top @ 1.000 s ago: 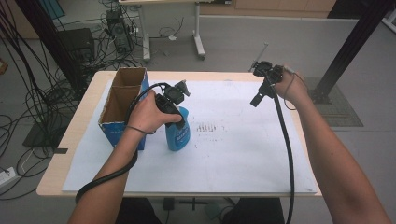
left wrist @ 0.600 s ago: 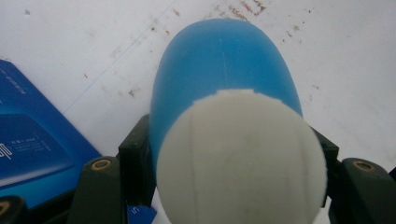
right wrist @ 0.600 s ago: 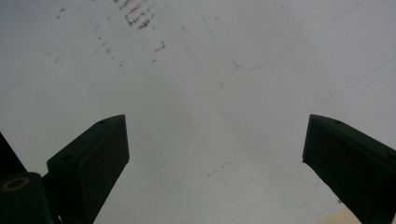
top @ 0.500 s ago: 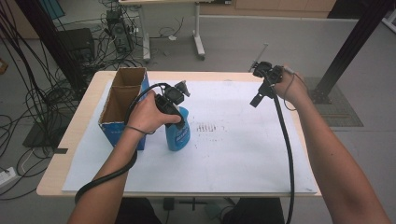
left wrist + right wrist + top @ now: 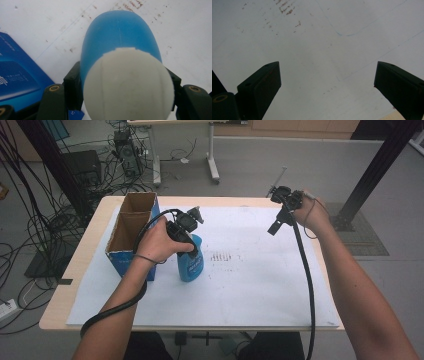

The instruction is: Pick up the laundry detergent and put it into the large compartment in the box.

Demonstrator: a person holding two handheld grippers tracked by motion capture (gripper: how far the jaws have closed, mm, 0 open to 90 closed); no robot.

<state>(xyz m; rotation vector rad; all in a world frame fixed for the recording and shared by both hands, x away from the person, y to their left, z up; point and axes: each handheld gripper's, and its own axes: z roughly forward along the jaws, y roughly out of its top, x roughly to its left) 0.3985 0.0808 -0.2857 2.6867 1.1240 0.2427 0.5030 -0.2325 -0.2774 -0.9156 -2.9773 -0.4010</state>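
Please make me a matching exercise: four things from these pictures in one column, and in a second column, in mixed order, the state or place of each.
1. blue bottle
2. cardboard box
3. left gripper
4. right gripper

a. jaws wide apart over the white sheet
b. open-topped, at the table's left
c. upright, white-capped, beside the box
d. clamped on the bottle

Pairs: 1-c, 2-b, 3-d, 4-a

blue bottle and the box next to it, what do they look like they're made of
Blue bottle: likely plastic, smooth and a little glossy, with a moulding seam down its side in the left gripper view; its white cap looks like matte plastic. Box: cardboard, with a raw brown inside, open flaps and a printed blue outside.
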